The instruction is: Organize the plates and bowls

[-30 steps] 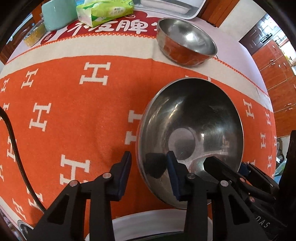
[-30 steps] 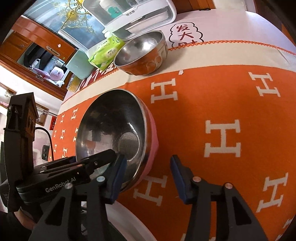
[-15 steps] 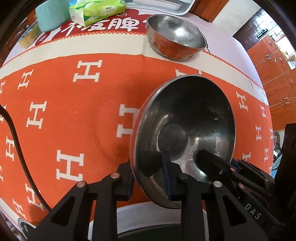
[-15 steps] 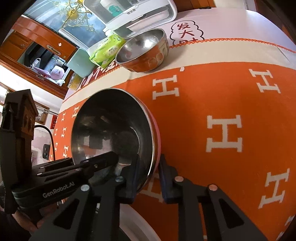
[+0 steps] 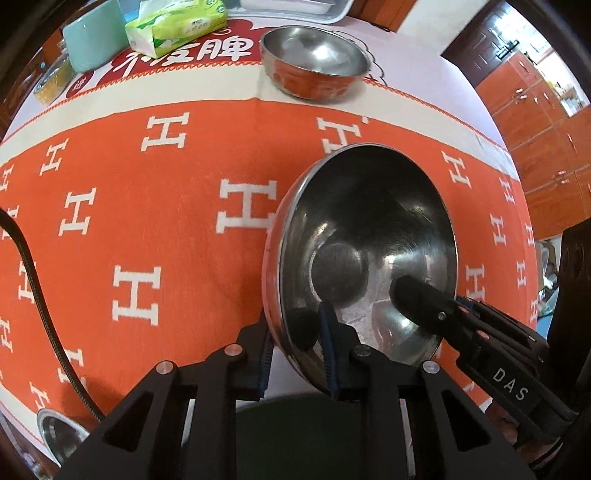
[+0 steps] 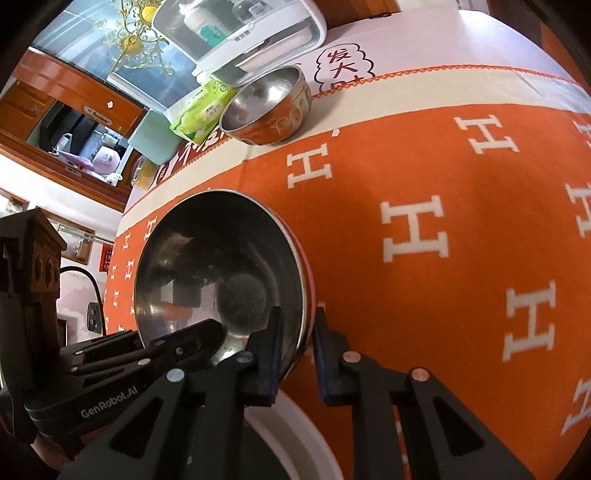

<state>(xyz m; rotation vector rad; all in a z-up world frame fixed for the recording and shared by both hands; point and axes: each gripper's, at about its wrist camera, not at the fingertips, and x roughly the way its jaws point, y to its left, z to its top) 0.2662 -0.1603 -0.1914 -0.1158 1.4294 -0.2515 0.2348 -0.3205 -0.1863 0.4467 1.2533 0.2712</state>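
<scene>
A large steel bowl (image 5: 369, 236) with a pink outer wall is held tilted above the orange cloth, and it also shows in the right wrist view (image 6: 221, 266). My left gripper (image 5: 295, 339) is shut on its near left rim, one finger inside and one outside. My right gripper (image 6: 297, 343) is shut on its right rim in the same way. A smaller steel bowl (image 5: 314, 62) with an orange outer wall stands upright at the far side; it also shows in the right wrist view (image 6: 266, 107).
A white plate (image 6: 295, 435) lies below the grippers at the near edge. A green tissue pack (image 5: 173, 26), a pale green container (image 5: 92, 40) and a white tray (image 6: 236, 33) stand at the back. A black cable (image 5: 33, 295) runs at the left.
Both grippers closed on the large bowl's rim. The bowl has risen and tilted more upright between them.
</scene>
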